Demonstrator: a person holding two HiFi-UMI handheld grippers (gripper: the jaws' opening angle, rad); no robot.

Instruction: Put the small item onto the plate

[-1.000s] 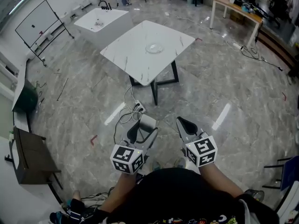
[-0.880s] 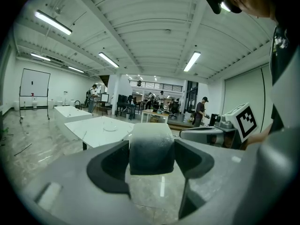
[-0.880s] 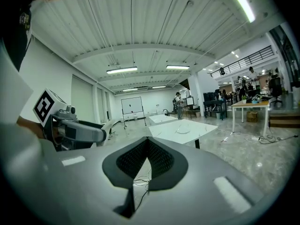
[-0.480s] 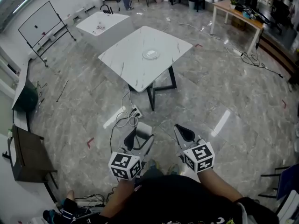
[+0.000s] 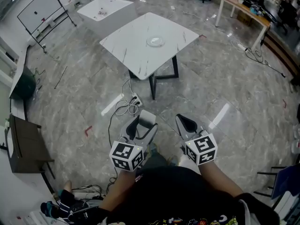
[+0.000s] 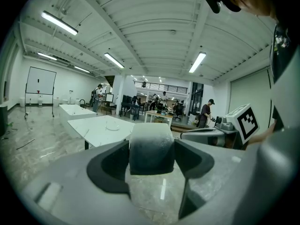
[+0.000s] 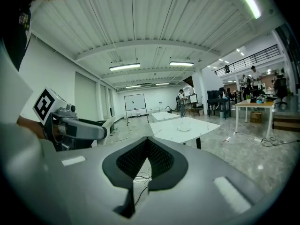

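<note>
- Stands on a glossy grey stone floor [image 5: 225,78] with pale veins, well apart from a square table [image 5: 136,55] with a white marble-look top and dark angled legs.
- Holds the left gripper [image 5: 143,125] low in front of the body, its smooth grey jaws parted only as wide as the small item [image 6: 151,146] and pressed against its two sides.
- Shows that small item as a pale grey-white block with a matte, faintly grainy surface, rounded at the upper corners and shading darker toward its base.
- Carries it clear of the table, above the floor.
- Holds the right gripper [image 7: 147,161] just beside the left, jaws fully together with nothing between them.
- Presses its black pads [image 7: 161,161], cross-hatched with a fine grid, face to face along a thin seam.
- Looks toward the plate [image 5: 155,41], round, shallow and seemingly clear glass, lying near the middle of the tabletop with nothing on it, well apart from both grippers.
- Faces a thin cable [image 5: 123,111] in loose loops on the floor between table and grippers, beside a small white power strip [image 5: 136,99].
</note>
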